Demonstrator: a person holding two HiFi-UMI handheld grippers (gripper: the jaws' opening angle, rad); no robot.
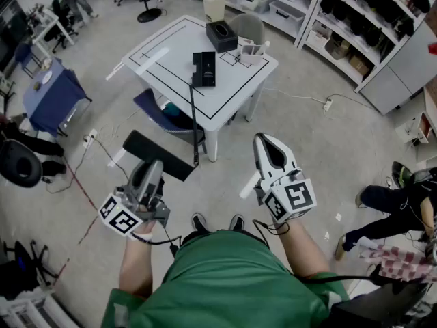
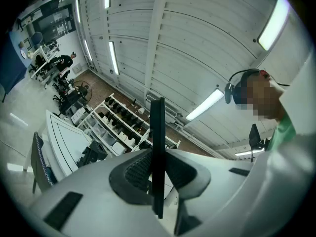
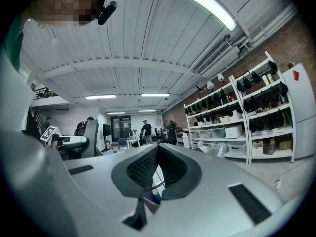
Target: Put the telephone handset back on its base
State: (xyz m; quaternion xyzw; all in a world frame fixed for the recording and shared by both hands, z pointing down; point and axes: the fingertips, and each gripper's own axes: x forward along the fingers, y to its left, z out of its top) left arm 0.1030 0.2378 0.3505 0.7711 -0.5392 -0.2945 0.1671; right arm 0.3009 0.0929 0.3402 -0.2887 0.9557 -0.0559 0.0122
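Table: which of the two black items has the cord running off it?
The flatter telephone base near the table's front edge; its cord hangs down. The black box behind has none.

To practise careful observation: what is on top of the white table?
A black telephone base, a black box and a small white object sit on the white table; a cord hangs over its front edge. Whatever the box holds is covered.

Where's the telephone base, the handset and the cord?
telephone base (image 1: 203,69): head view, its top face.
handset (image 1: 171,161): head view, its flat black body.
cord (image 1: 194,125): head view, midway along it.
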